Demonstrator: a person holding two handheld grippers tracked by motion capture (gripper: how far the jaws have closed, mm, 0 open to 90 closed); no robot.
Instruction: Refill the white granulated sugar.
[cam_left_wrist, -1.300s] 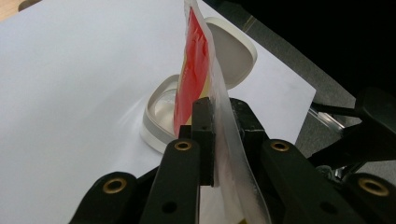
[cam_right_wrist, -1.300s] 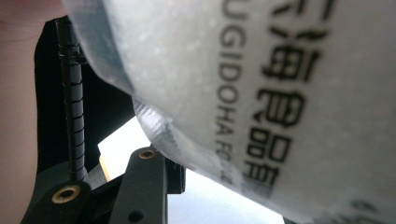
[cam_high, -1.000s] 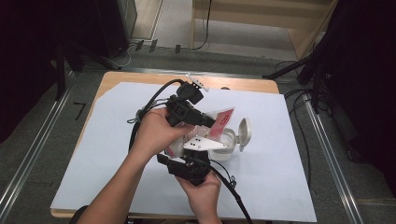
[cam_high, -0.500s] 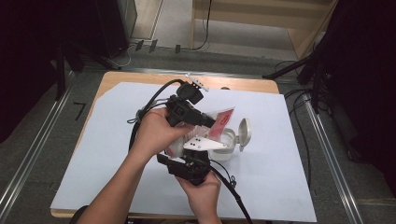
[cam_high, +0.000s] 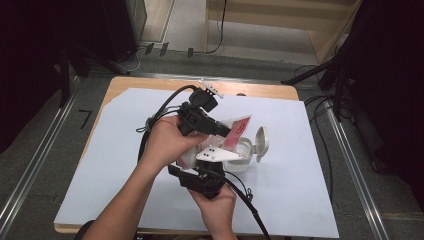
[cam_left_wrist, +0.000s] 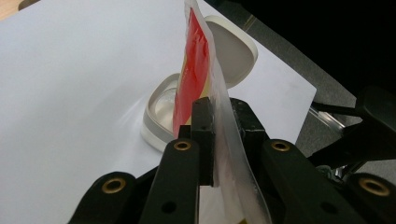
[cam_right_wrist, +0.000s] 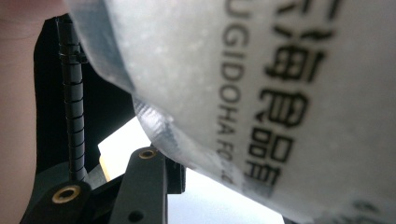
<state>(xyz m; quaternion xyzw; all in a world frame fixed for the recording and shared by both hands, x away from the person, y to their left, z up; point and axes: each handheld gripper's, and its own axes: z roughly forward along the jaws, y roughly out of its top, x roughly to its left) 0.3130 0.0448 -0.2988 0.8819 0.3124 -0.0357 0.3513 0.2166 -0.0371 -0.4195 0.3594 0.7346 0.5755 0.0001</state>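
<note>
the left gripper (cam_high: 220, 131), seen from above, sits over the middle of the white sheet (cam_high: 310, 200) that covers the wooden table (cam_high: 150, 84). its jaws are closed flat on a clear plastic pouch (cam_high: 235, 132) with a red printed panel. in the left gripper view the 2 black jaws meet on the pouch (cam_left_wrist: 210, 98) from either side, and the film stands edge-on between them, rising tilted toward the top of the picture.

just beyond the pouch stands a small white container (cam_left_wrist: 161, 112) with its hinged lid (cam_left_wrist: 233, 51) swung open and leaning back. from above, the container (cam_high: 242, 157) rests on the sheet right of centre, with the lid (cam_high: 261, 142) upright at its right side and the pouch's red end over its near rim.

the right gripper (cam_high: 202, 172) is below the left one, nearer the person, its grey plate just beside the container. in the right gripper view a bulging, frosted part of the pouch (cam_right_wrist: 261, 93) with black lettering presses close against the camera. 1 black jaw shows at lower left with the film lying against its tip. the other jaw is hidden, so i cannot tell whether this gripper pinches the pouch or merely touches it.
</note>
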